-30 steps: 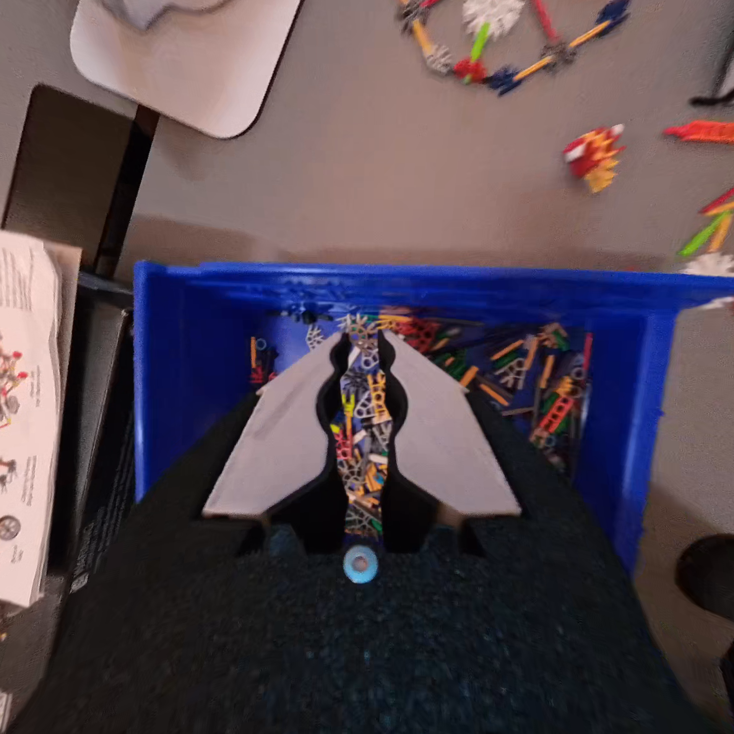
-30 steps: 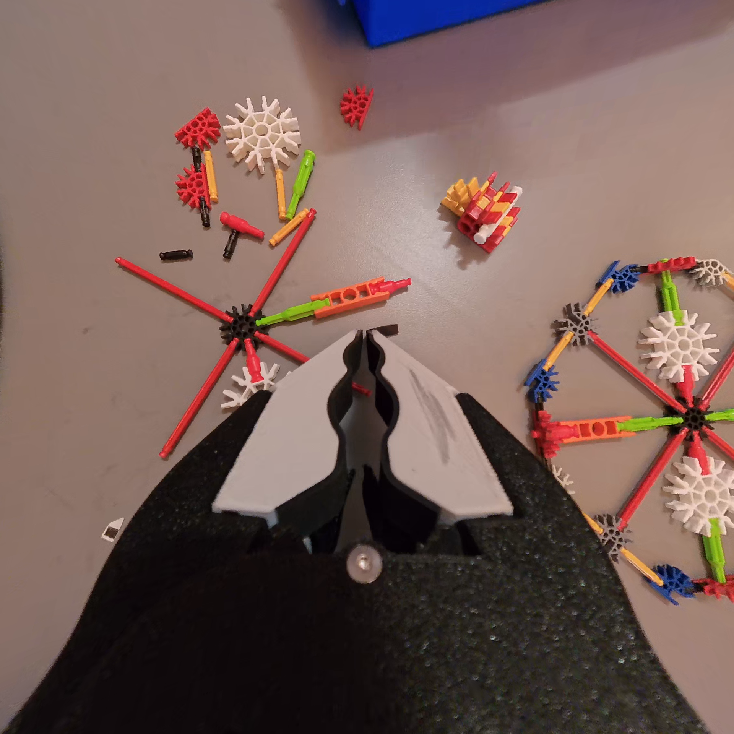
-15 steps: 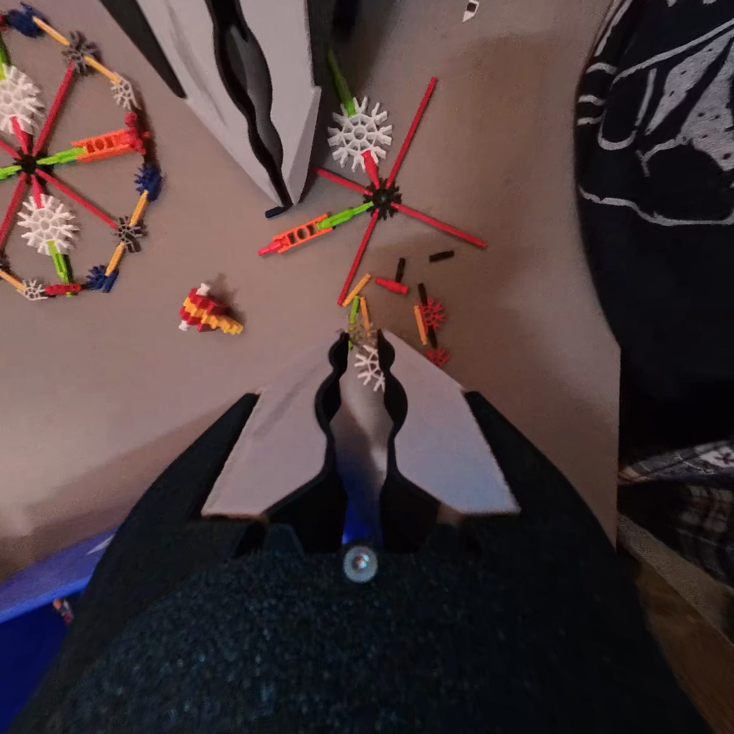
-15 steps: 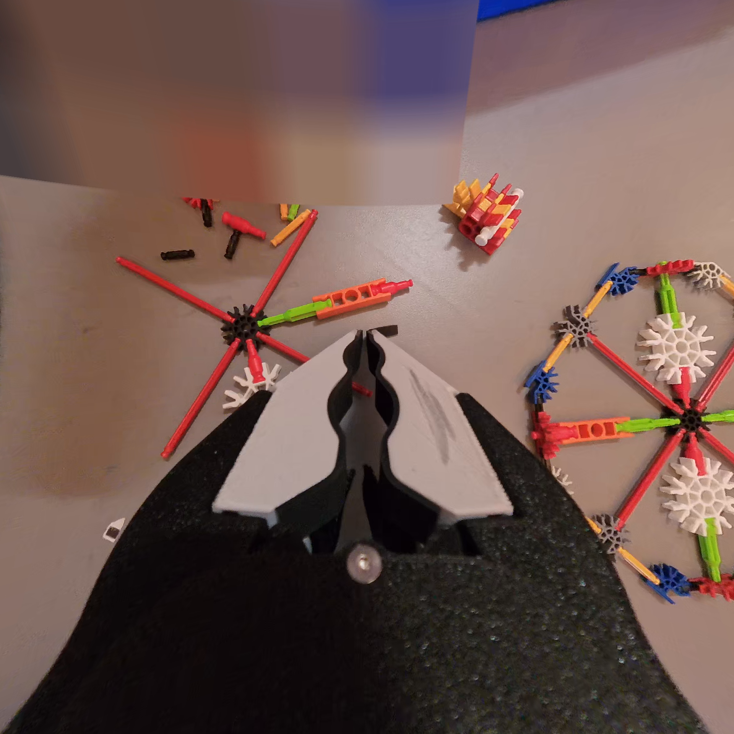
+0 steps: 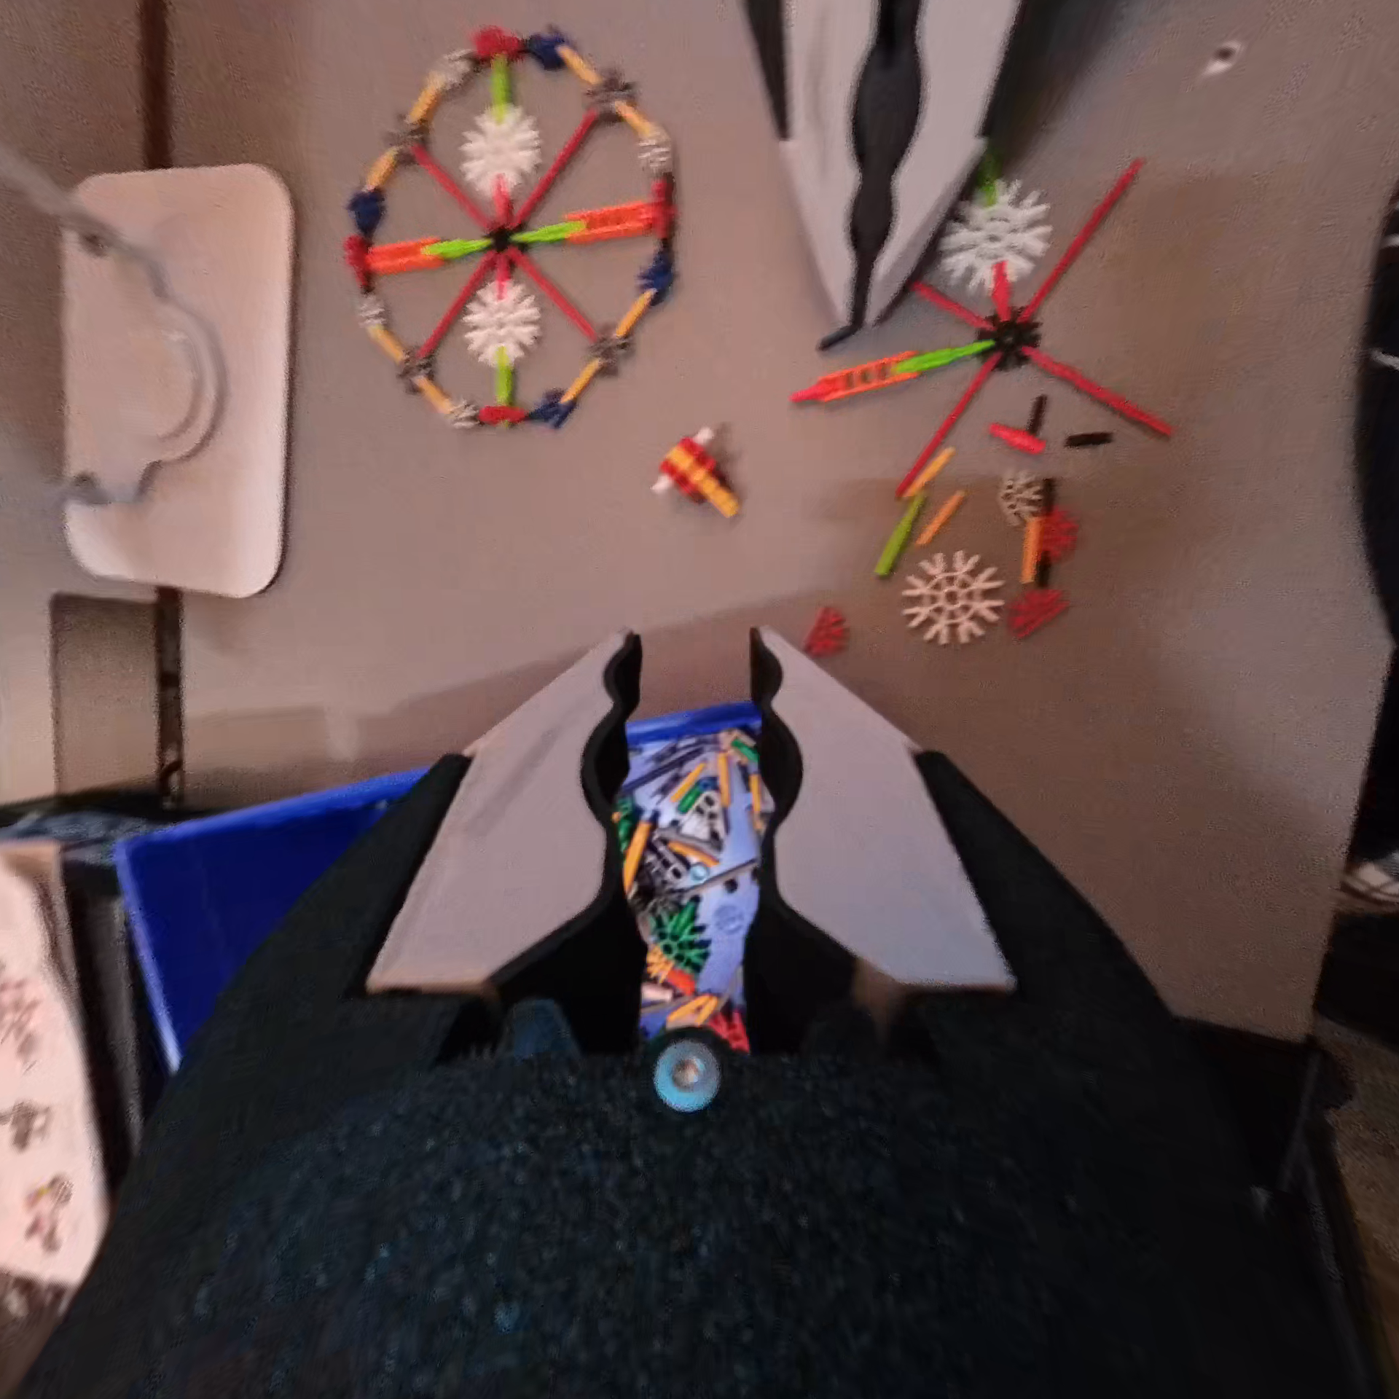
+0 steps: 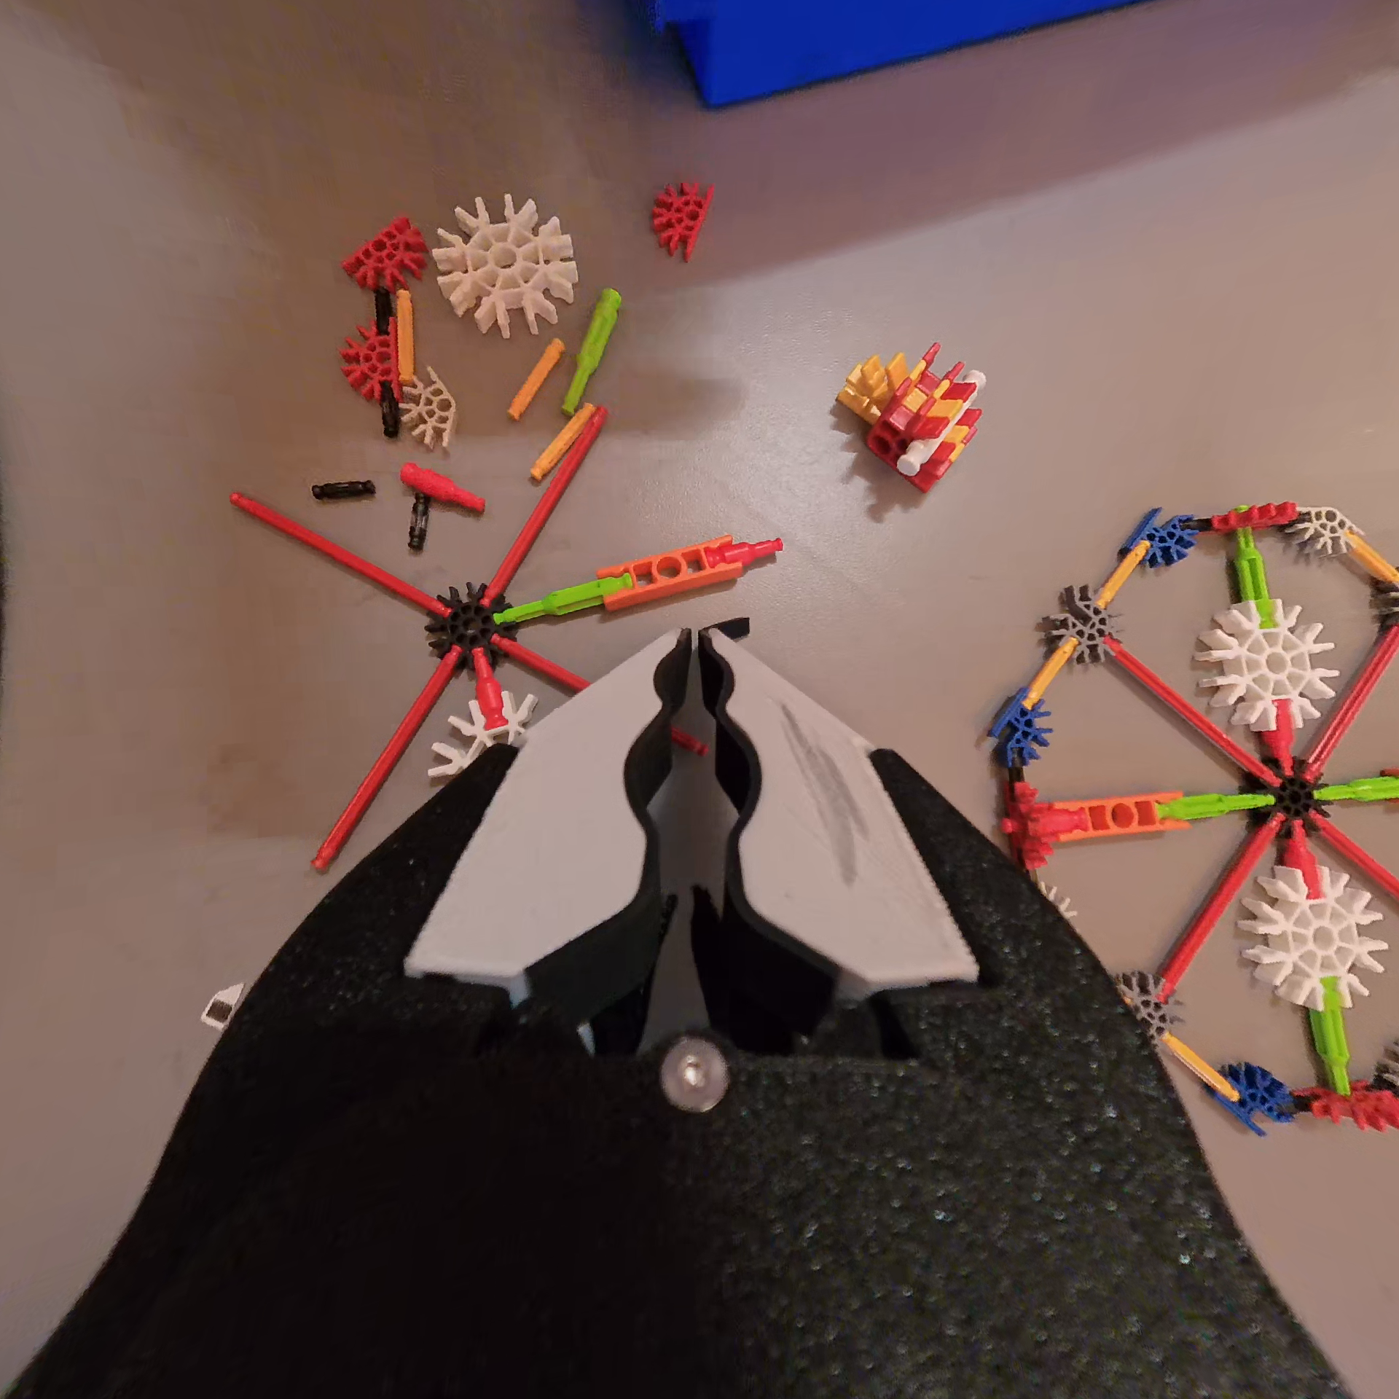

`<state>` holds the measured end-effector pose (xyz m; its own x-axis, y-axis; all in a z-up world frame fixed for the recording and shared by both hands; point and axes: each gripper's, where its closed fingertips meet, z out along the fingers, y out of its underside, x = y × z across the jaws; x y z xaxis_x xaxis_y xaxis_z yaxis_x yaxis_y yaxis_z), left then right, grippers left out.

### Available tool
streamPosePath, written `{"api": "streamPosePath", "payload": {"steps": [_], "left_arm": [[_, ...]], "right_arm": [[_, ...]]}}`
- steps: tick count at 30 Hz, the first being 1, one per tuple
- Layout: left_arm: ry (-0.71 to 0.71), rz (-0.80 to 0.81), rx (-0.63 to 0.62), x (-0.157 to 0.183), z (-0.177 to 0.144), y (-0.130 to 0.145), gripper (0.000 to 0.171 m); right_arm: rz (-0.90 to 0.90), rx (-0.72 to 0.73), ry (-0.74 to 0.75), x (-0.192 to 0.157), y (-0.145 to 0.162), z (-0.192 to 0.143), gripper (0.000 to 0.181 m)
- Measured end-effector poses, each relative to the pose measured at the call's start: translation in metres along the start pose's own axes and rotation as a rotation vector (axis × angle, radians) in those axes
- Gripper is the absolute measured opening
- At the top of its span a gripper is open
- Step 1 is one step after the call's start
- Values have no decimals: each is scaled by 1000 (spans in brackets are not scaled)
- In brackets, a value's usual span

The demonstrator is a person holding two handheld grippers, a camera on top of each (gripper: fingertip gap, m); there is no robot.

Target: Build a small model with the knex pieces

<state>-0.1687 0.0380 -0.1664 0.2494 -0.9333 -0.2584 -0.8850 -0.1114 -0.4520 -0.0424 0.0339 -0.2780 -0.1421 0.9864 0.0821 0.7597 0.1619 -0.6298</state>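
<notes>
Your left gripper (image 5: pixel 695 643) is hovering over the blue bin (image 5: pixel 250 870) of loose pieces, its jaws apart and holding nothing. Your right gripper (image 6: pixel 695 634) is resting with its jaws nearly together, seemingly pinching a small black piece (image 6: pixel 733 627) beside the spoked red-rod hub (image 6: pixel 465 624) on the counter (image 6: pixel 946 250).

The left gripper (image 5: pixel 695 643) hides most of the blue bin (image 5: pixel 227 870). The wheel model (image 6: pixel 1257 802) runs off the right edge in the right wrist view.
</notes>
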Motion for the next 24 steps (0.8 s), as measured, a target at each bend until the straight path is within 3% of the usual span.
{"api": "streamPosePath", "payload": {"steps": [4, 9, 13, 19, 24], "left_arm": [[-140, -144, -18, -77, -21, 44, 27], [-146, -304, -112, -129, 9, 115, 27], [-80, -337, -175, -134, 48, 146, 28], [-36, -354, -233, -137, 81, 162, 29], [9, -413, -207, -139, 91, 161, 22]], "right_arm": [[0, -7, -4, -1, 1, 2, 2], [4, -10, -5, 0, 3, 3, 2], [7, -10, -15, -1, 3, 5, 1], [12, -6, -19, -1, 3, 5, 1], [10, -6, -18, -1, 3, 4, 1]]}}
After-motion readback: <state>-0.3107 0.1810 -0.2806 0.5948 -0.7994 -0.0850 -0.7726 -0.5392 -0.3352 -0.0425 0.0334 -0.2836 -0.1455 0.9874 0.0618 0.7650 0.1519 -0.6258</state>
